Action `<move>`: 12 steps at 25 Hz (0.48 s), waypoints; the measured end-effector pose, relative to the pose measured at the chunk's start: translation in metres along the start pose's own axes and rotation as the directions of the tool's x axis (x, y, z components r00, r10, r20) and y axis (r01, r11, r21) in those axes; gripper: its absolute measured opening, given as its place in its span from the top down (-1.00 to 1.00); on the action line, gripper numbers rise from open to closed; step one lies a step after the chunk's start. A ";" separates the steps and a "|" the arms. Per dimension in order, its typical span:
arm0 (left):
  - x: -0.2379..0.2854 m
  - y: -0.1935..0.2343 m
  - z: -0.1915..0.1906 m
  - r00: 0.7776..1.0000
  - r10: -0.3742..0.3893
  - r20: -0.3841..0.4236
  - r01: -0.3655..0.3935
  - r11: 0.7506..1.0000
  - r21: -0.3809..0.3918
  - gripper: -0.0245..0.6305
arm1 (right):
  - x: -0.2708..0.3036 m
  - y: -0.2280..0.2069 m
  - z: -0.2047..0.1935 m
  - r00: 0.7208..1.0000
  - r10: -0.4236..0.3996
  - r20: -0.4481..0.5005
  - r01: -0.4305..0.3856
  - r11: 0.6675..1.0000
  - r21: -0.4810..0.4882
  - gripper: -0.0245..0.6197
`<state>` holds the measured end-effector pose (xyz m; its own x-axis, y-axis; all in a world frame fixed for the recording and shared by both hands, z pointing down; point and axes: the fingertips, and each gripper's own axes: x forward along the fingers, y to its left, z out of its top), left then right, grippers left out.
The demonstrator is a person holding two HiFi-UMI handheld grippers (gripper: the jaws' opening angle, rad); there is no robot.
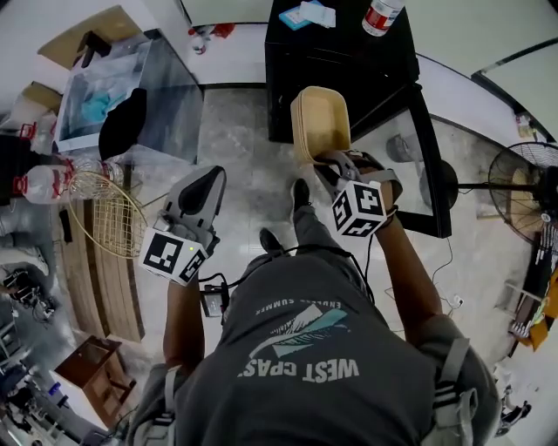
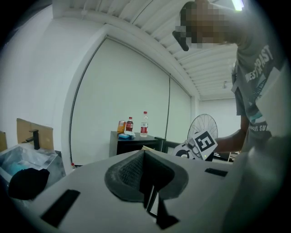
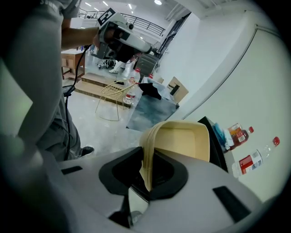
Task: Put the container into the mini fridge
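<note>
A beige rectangular container (image 1: 321, 122) stands on edge in front of me, its open side facing up in the head view. My right gripper (image 1: 331, 161) is shut on its near rim. In the right gripper view the rim (image 3: 146, 159) runs down between the jaws, and the tray (image 3: 182, 141) rises beyond them. The black mini fridge (image 1: 340, 65) stands just past the container, its glass door (image 1: 427, 165) swung open to the right. My left gripper (image 1: 207, 181) hangs to the left over the floor, jaws together and empty (image 2: 145, 175).
A bottle (image 1: 379, 16) and a blue packet (image 1: 309, 13) lie on the fridge top. A standing fan (image 1: 527, 187) is at the right. At the left are a gold wire basket (image 1: 105, 218), water bottles (image 1: 52, 179) and a glass-sided box (image 1: 131, 87). My feet (image 1: 301, 192) are below the container.
</note>
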<state>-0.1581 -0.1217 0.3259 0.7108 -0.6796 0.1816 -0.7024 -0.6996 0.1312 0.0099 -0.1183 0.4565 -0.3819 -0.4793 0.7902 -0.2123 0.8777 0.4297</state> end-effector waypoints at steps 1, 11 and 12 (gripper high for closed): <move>0.002 0.003 -0.001 1.000 0.007 -0.004 -0.007 1.000 -0.004 0.88 | 0.007 -0.002 -0.003 1.000 0.006 0.001 -0.006 1.000 0.001 0.73; 0.023 0.028 -0.018 0.997 0.058 -0.045 -0.059 0.998 -0.029 0.88 | 0.080 -0.014 -0.035 0.999 0.046 0.000 -0.046 0.999 0.024 0.73; 0.024 0.031 -0.020 0.997 0.062 -0.049 -0.063 0.998 -0.031 0.88 | 0.087 -0.014 -0.038 0.999 0.049 -0.002 -0.049 0.998 0.028 0.73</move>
<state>-0.1630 -0.1552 0.3538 0.6634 -0.7097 0.2372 -0.7468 -0.6479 0.1500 0.0143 -0.1722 0.5354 -0.3899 -0.4357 0.8113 -0.2182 0.8996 0.3783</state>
